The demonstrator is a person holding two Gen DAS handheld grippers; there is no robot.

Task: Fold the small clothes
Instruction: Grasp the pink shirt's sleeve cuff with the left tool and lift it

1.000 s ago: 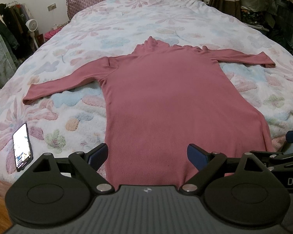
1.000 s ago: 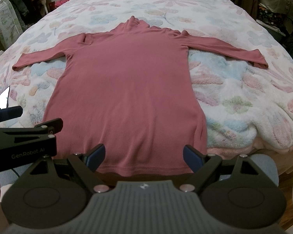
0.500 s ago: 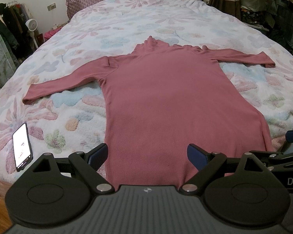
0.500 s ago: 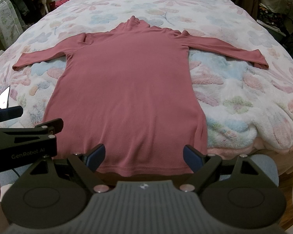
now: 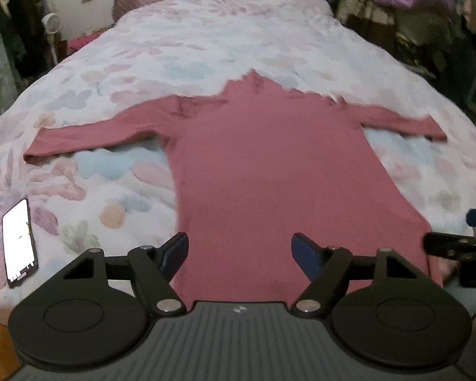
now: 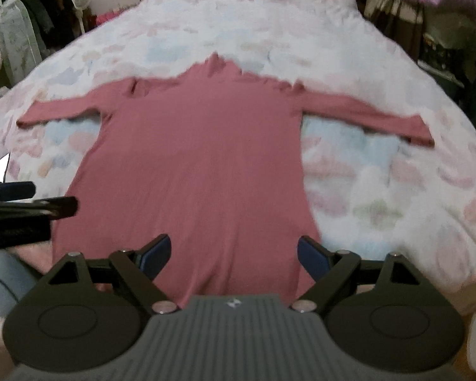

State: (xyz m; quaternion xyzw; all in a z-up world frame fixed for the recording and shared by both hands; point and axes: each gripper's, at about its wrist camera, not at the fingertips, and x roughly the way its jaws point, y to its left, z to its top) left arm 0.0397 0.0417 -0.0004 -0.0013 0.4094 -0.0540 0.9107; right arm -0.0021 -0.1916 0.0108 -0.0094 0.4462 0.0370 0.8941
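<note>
From the left wrist, the pink turtleneck top (image 5: pixel 269 171) is lying flat on the floral bedspread (image 5: pixel 181 41), sleeves spread, hem at the near edge. The left gripper (image 5: pixel 239 252) is hovering just over that hem with its jaws spread wide, gripping nothing. Compared with half a second ago the garment is sitting lower and blurred in this view, so the gripper is rising or tipping forward, beginning its approach. A lit phone (image 5: pixel 18 243) is lying off to the left, apart from the top.

From the right wrist, the same top (image 6: pixel 206 158) is filling the centre, equally smeared by motion. The right gripper (image 6: pixel 233 254) is also standing wide open and empty above the hem. Both are likely heading for a first grasp; no fold is yet made
</note>
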